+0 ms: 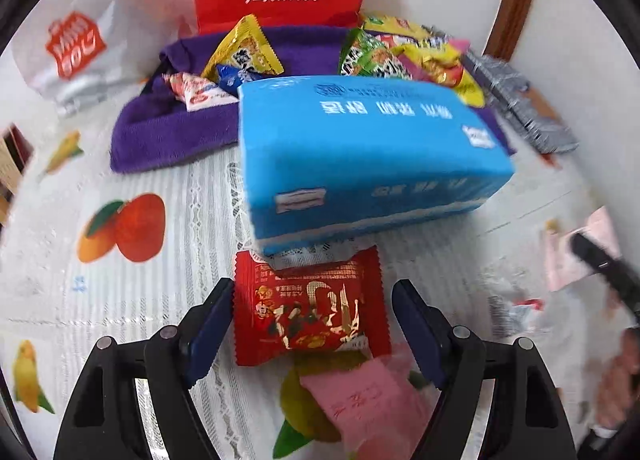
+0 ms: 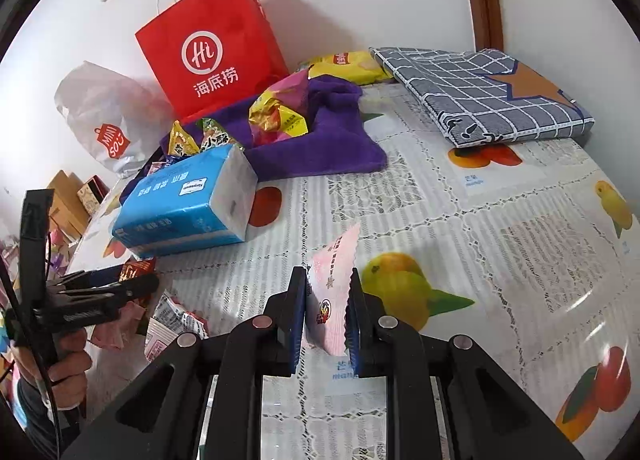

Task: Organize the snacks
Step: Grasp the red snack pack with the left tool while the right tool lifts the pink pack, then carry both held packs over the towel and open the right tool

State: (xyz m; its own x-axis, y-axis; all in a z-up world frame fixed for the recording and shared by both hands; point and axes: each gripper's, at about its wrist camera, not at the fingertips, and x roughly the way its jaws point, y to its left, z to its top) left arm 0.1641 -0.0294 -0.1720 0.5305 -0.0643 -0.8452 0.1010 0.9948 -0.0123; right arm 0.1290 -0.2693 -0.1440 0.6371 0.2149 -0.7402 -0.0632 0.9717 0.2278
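Straddling a red foil snack packet (image 1: 308,308) that lies flat on the fruit-printed surface (image 1: 132,300), the left gripper (image 1: 312,324) has its jaws spread wide and released, both pads clear of the wrapper, apparently lined up to pinch it. Clamped upright between the right gripper's (image 2: 326,316) clenched jaws is a pink snack sachet (image 2: 334,284), lifted off the surface. Beyond both jaws a blue tissue pack (image 1: 368,156) fronts the purple towel (image 2: 320,140), where snacks seem to be collected.

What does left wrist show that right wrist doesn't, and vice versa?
Left wrist only: a pink packet lying below the red snack packet, which sits between the open left gripper.
Right wrist only: the right gripper shut on a pink sachet, and a checked folded cloth.
Both: blue tissue pack, red paper bag, purple towel.
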